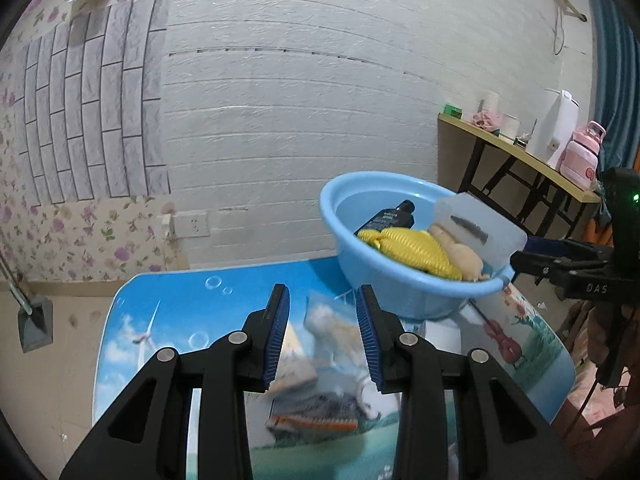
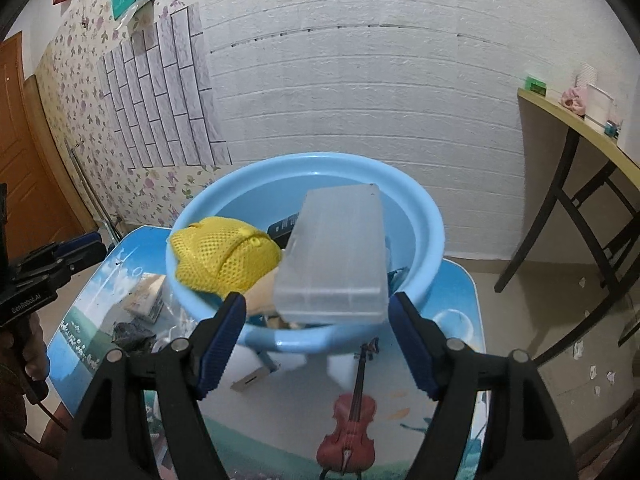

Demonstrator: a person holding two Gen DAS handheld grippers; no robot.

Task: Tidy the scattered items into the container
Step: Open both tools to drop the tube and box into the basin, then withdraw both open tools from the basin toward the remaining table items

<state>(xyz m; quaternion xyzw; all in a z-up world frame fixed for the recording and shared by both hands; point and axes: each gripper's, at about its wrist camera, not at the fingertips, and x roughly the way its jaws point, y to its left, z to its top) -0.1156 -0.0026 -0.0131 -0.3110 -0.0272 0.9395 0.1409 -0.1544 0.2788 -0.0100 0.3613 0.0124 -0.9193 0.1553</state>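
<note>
Fingers [image 1: 278,336] of the left gripper [image 1: 323,320] are seen with only a narrow gap between their blue ribbed pads. A crumpled clear plastic bag of small packets [image 1: 320,360] is framed in that gap, blurred, lying on the blue picture-printed table [image 1: 180,312]. No pinch on it can be made out, so the jaws are read as slightly apart and lined up over it, probably for a pick. Just behind, the round light-blue plastic basin [image 1: 332,200] is already loaded. A dark bottle [image 1: 388,218], a yellow mesh sponge [image 1: 412,248] and a beige soft item [image 1: 464,256] are piled inside, with a frosted translucent plastic box [image 1: 480,224] propped against the near rim.

Over to the right wrist view. The right gripper [image 2: 316,300] is held with its jaws spread wide and nothing between the pads. The frosted box [image 2: 336,248] is seen just beyond the tips, tilted on the other contents and leaning over the basin's [image 2: 436,232] rim. The wide stance is judged to give clearance around the box. At the left edge the left gripper [image 2: 88,246] is glimpsed above the table, near the bag [image 2: 144,304], the one item clearly left outside, just beside the basin wall.
</note>
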